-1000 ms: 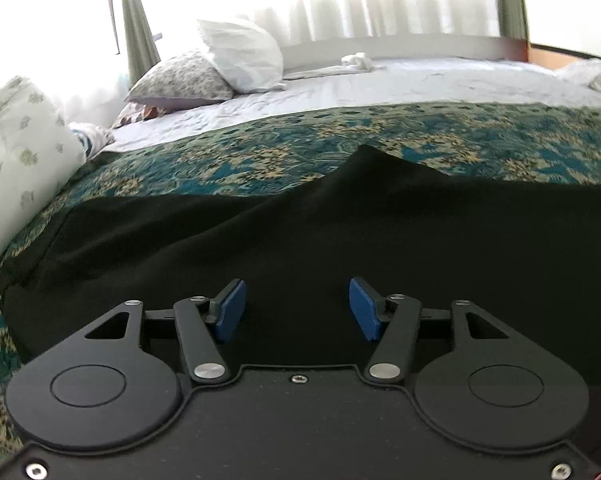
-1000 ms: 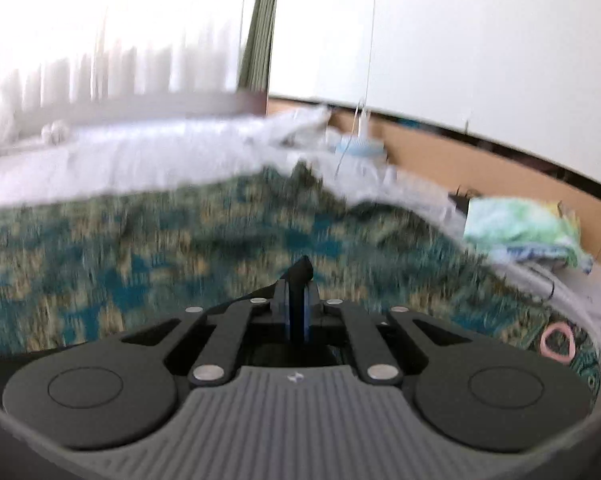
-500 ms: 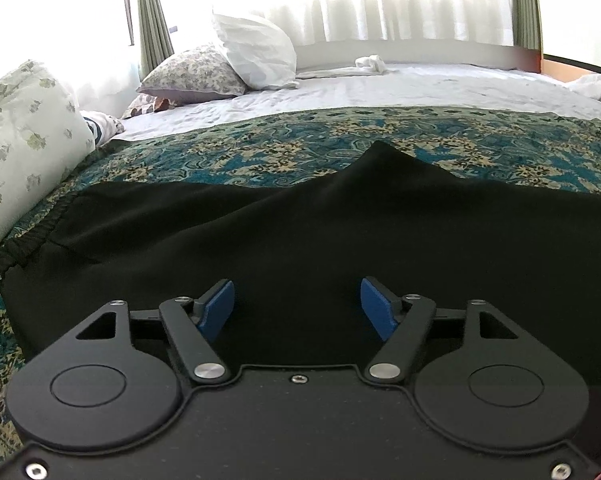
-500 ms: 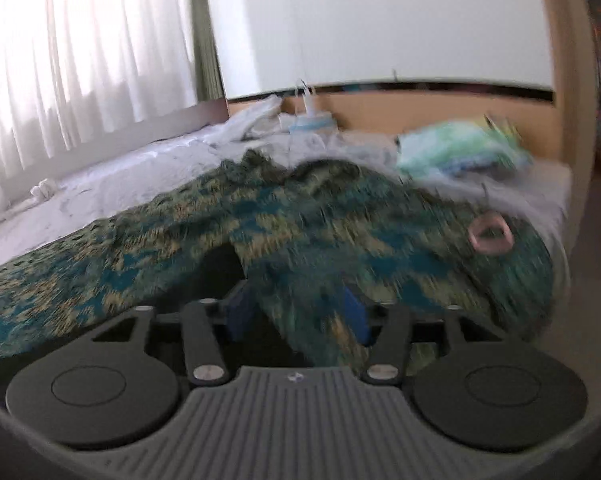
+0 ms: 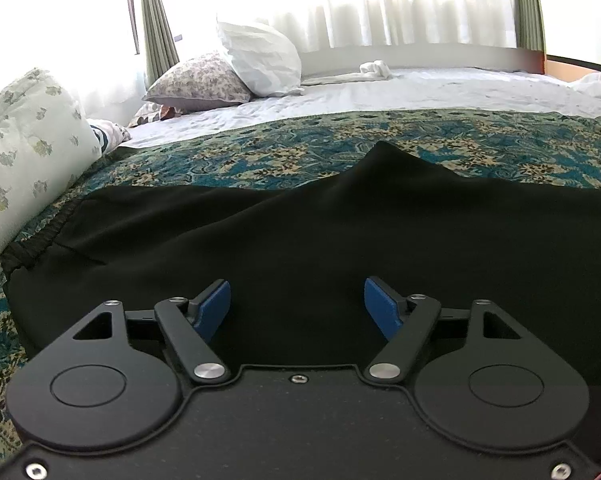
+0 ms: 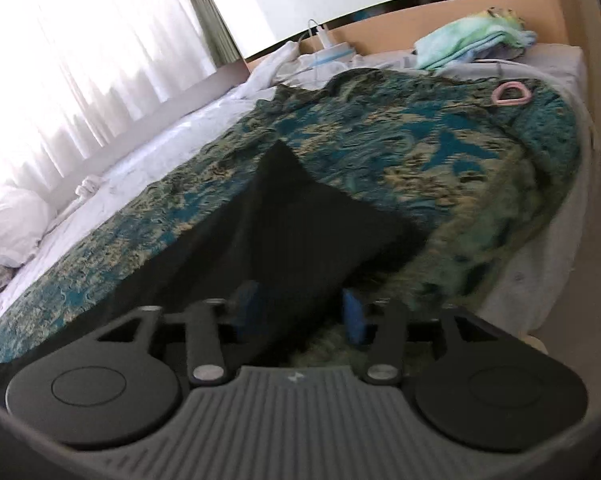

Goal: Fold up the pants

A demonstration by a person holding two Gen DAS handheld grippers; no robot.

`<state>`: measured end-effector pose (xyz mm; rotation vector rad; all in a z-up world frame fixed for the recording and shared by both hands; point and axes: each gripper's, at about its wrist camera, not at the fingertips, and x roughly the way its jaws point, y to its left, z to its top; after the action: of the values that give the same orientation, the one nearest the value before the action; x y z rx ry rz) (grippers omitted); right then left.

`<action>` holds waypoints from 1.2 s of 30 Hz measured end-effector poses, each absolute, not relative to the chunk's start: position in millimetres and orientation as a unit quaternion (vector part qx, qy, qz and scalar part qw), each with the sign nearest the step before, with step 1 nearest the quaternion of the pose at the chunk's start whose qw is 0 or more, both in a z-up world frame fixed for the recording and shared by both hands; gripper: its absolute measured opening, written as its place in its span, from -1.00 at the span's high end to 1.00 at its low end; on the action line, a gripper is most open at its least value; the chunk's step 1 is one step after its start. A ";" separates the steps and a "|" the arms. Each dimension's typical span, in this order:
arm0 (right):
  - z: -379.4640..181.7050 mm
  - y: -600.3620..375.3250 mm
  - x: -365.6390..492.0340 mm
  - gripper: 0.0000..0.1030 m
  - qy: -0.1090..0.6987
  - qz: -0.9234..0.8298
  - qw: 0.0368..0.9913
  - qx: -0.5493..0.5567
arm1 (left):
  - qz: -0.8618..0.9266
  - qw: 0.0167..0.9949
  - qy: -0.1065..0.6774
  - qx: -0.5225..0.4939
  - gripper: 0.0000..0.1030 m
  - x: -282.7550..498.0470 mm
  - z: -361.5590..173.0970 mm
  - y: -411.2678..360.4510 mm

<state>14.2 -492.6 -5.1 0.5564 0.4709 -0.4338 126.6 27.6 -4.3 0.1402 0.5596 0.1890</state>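
Spreading black pants (image 5: 300, 232) flat across the patterned bedspread (image 5: 480, 148), we hover both grippers, left gripper (image 5: 296, 304) and right gripper (image 6: 300, 312), jaws opening, gripping nothing. Next, we judge, comes pinching the hem to fold toward the waistband (image 5: 36, 240).

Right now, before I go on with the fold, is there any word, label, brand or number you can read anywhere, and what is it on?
No readable text in either view.
Right gripper: a small pale mark on its grey ribbed body, a symbol and not letters, too blurred to make out.
Pants: no tag or label shows.
Bedspread: pattern only.
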 end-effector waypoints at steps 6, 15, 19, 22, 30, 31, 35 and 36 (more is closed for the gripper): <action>-13.1 -479.0 50.1 0.25 0.213 -0.273 0.910 0.226 | 0.093 0.955 0.275 0.068 -0.43 126.5 -5.0 27.4; 0.3 -503.1 33.7 0.80 0.169 -0.343 0.900 0.207 | 0.087 0.956 0.270 0.074 -0.44 124.5 -5.6 24.5; -14.4 -520.6 25.1 0.44 0.185 -0.331 0.892 0.244 | 0.085 0.956 0.270 0.072 -0.44 124.1 -5.6 24.2; -10.8 -521.5 17.9 0.27 0.173 -0.333 0.891 0.255 | 0.085 0.957 0.271 0.067 -0.45 124.3 -5.6 24.7; 2.2 -514.4 -14.5 0.16 0.155 -0.352 0.879 0.283 | 0.084 0.957 0.270 0.062 -0.46 124.5 -4.9 27.8; 2.4 -510.8 -15.8 0.12 0.162 -0.343 0.881 0.282 | 0.084 0.957 0.270 0.062 -0.46 124.7 -4.9 27.8; 1.3 -503.4 -16.8 -0.05 0.170 -0.309 0.888 0.296 | 0.083 0.957 0.270 0.061 -0.46 124.9 -5.0 28.2; -0.2 -502.8 -14.1 -0.09 0.176 -0.301 0.889 0.297 | 0.083 0.957 0.270 0.060 -0.47 124.9 -5.0 27.9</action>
<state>-14.1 -502.8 -0.2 0.6170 0.3662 -0.6256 124.9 27.9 -5.0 0.1226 0.5483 0.1692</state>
